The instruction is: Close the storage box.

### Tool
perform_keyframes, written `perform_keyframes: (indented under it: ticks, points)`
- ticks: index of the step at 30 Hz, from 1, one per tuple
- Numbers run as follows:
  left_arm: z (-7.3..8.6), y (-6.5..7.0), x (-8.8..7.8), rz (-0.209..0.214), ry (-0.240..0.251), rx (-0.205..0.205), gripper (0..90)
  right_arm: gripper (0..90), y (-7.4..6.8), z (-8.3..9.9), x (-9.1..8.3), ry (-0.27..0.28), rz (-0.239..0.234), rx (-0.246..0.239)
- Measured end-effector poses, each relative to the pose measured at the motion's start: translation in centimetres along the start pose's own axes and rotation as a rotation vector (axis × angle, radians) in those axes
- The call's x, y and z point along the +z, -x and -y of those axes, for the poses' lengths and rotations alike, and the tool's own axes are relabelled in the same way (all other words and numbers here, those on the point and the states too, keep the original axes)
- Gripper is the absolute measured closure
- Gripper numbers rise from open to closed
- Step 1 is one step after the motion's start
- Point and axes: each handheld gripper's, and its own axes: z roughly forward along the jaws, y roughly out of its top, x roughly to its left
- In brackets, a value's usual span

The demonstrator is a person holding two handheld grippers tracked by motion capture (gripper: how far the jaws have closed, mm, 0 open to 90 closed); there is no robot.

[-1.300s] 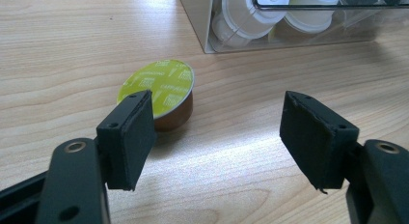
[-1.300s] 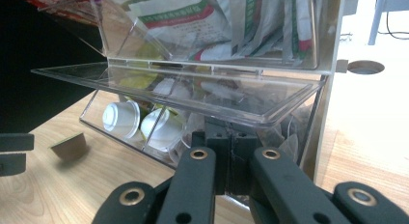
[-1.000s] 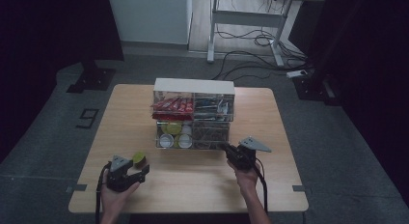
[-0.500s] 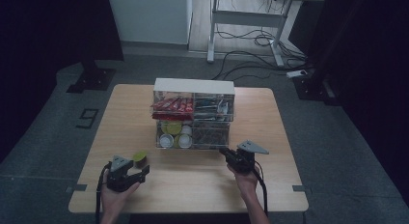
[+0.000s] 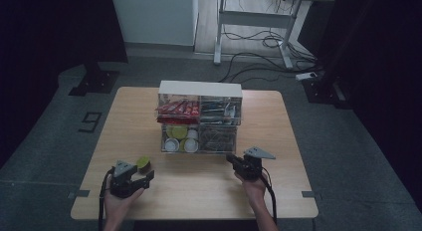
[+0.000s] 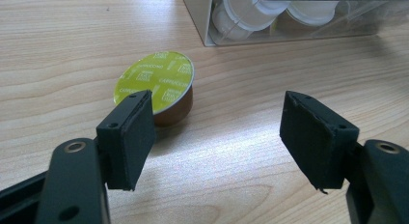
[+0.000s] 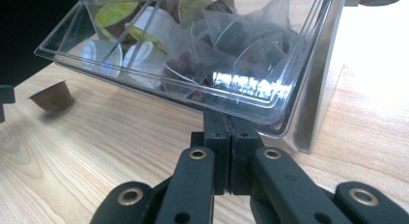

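A coffee capsule (image 6: pixel 154 79) with a yellow-green lid and brown body sits on the wooden table (image 5: pixel 199 188), just past the left pad (image 6: pixel 130 137) of my left gripper (image 6: pixel 219 132). That gripper is open with nothing between its pads, and it rests near the table's front left (image 5: pixel 143 177). My right gripper (image 7: pixel 225 119) is shut, its tips pinched on the front rim of a clear drawer (image 7: pixel 193 55) of tea bags, which tilts outward. This drawer is the lower right one of the organizer (image 5: pixel 199 88). The same capsule (image 7: pixel 52 96) lies off to the left in the right gripper view.
The clear organizer stands mid-table, with red packets (image 5: pixel 176 108) at upper left, white and green capsules (image 5: pixel 179 139) at lower left and sachets at upper right. A desk frame (image 5: pixel 254 22) and floor cables lie beyond the table.
My right gripper has drawn back slightly toward the table's front, still shut. The left gripper and the capsule have not moved.
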Motion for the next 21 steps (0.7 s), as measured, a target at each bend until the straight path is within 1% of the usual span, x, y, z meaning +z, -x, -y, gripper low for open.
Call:
perform_keyframes:
  ticks: [8,13,18,21]
  points:
    - [0.02,0.01,0.0,0.002,-0.002,0.0,28.5,88.1,0.06,0.29,0.21,-0.025,-0.021,0.007]
    - [0.04,0.01,0.03,0.002,-0.003,0.0,28.5,87.6,-0.1,0.44,0.4,-0.045,-0.024,0.004]
    - [0.07,-0.05,-0.02,-0.001,-0.002,-0.003,28.6,87.0,-0.25,0.43,0.35,-0.043,-0.026,0.009]
    - [0.08,-0.07,0.02,-0.002,-0.004,-0.003,28.5,84.2,-0.42,0.36,0.2,-0.035,-0.034,0.008]
